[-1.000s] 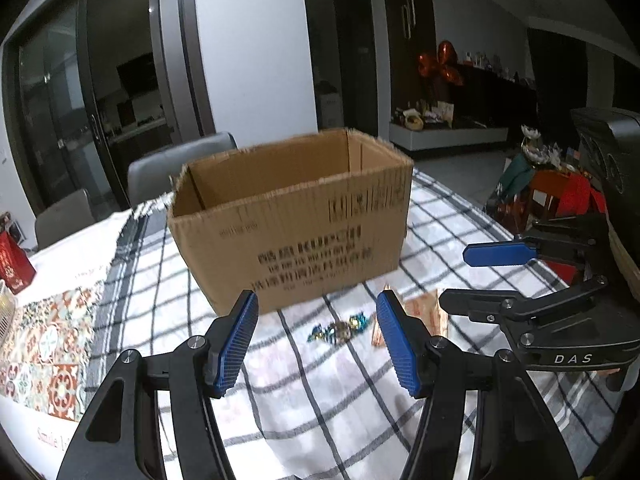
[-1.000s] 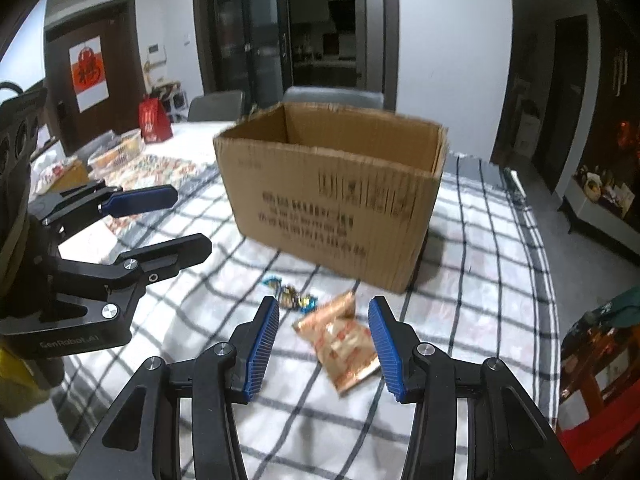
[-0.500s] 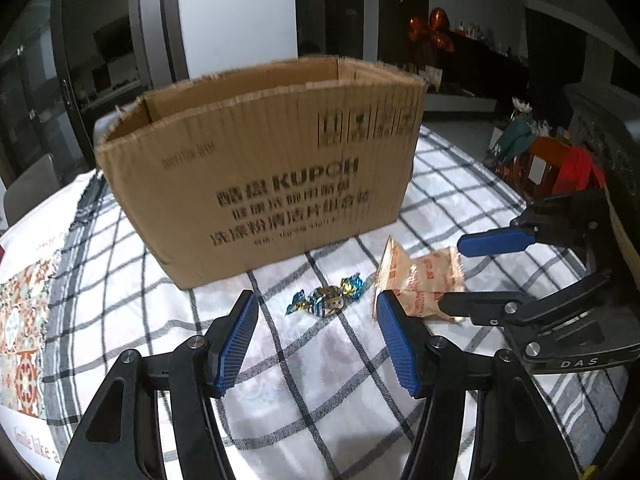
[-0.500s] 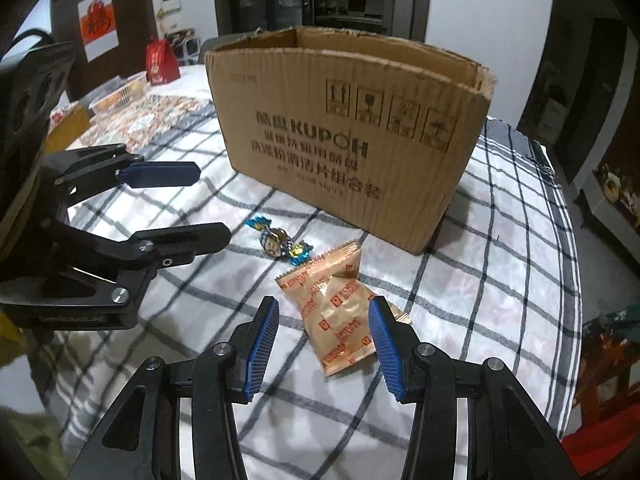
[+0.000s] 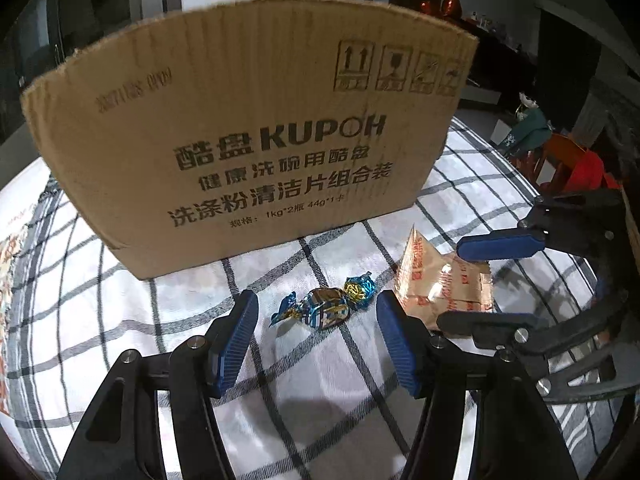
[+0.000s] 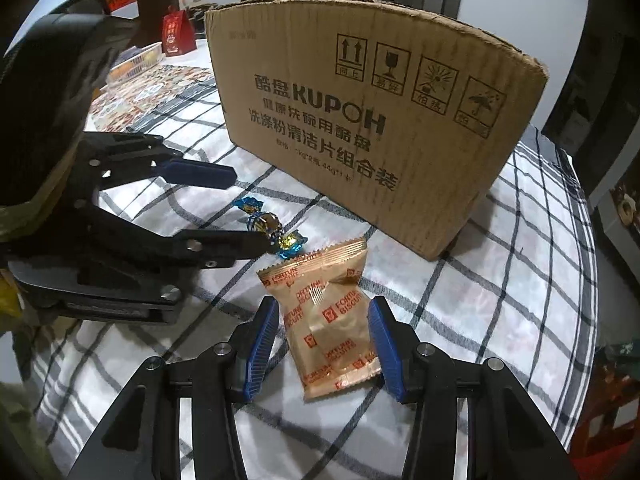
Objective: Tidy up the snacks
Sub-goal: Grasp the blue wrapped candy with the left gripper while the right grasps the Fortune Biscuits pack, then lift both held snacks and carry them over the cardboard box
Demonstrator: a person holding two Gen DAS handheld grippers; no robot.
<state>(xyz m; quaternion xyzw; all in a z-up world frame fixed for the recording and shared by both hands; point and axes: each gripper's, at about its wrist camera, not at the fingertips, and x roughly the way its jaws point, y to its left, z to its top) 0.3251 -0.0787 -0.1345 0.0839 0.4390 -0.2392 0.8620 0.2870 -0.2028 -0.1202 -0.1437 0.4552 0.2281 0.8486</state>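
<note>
**Both tongs positioned over snacks, nothing gripped**

The bench (image 5: pixel 132 320) carries a white cloth with a dark grid pattern. The left tongs (image 5: pixel 316 314) stand released, blue pads apart. The blue-and-gold foil-wrapped candy (image 5: pixel 326 306) lies on the cloth just ahead of the tips, clear of both pads. Just to its right lies the orange rectangular foil biscuit packet (image 6: pixel 328 320). The right tongs (image 6: pixel 322 330) are also released; the packet lies flat between the pads, with a gap on each side. Behind both snacks stands the brown corrugated cardboard box (image 6: pixel 380 120), printed face toward the tongs.
</note>
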